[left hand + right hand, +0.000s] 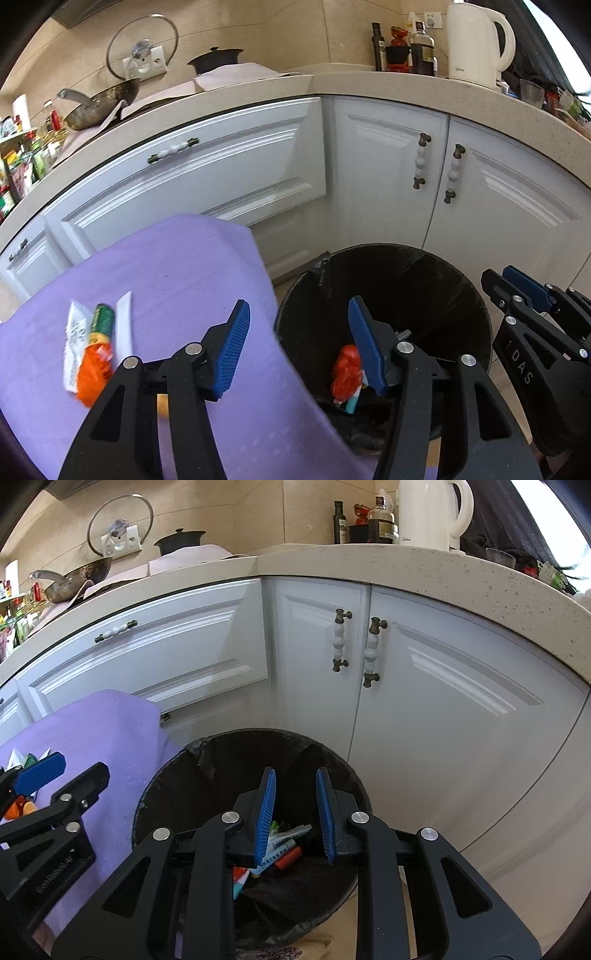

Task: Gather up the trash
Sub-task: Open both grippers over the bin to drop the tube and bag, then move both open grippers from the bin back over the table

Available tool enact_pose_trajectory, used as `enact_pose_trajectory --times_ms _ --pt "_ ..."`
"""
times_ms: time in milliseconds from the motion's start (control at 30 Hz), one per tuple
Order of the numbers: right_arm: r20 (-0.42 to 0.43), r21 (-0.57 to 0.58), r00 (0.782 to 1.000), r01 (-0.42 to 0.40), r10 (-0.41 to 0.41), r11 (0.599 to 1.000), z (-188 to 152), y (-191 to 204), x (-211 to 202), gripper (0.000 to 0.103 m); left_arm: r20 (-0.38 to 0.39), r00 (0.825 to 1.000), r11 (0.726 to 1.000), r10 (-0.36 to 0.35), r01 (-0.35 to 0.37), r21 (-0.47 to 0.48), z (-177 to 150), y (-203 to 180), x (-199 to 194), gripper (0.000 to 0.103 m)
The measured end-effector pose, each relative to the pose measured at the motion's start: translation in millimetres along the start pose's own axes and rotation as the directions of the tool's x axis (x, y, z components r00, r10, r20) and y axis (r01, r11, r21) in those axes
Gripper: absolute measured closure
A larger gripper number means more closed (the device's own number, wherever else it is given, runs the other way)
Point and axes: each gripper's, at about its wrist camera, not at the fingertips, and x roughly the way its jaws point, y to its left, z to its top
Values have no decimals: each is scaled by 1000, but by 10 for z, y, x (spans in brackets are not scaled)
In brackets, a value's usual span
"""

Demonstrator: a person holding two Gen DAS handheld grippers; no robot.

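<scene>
Both grippers are empty: the left gripper (299,347) gapes wide at the black bin's (461,295) rim, the right gripper (293,816) slightly parted above it. At ten o'clock, wrappers (98,343) on the purple cloth (177,266) look light, crinkly, slippery; pinch them mid-length.

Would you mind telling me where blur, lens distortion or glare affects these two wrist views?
Left wrist view: the orange wrapper on the purple cloth is smeared by blur, and the countertop bows strongly. Right wrist view: the bin interior is dark, and window glare whitens the upper right corner.
</scene>
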Motion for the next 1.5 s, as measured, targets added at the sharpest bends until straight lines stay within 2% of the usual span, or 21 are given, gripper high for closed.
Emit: enact_pose_trajectory --times_ms 467,967,1233,1500 --pt "-37 -54 995 -94 92 994 -304 512 -480 80 -26 997 993 78 -80 -86 -402 598 -562 45" --pt "-83 -78 986 -154 147 985 -675 786 -838 80 -111 981 974 160 -175 -143 -981 1045 -810 45" --pt "-98 -136 968 -243 231 960 -671 1225 -913 79 -144 962 944 232 -258 -204 -1201 1494 -948 45" --pt "-139 -225 940 -338 313 914 -691 1831 -972 78 -161 944 909 289 -323 -264 -1347 1948 -1041 44"
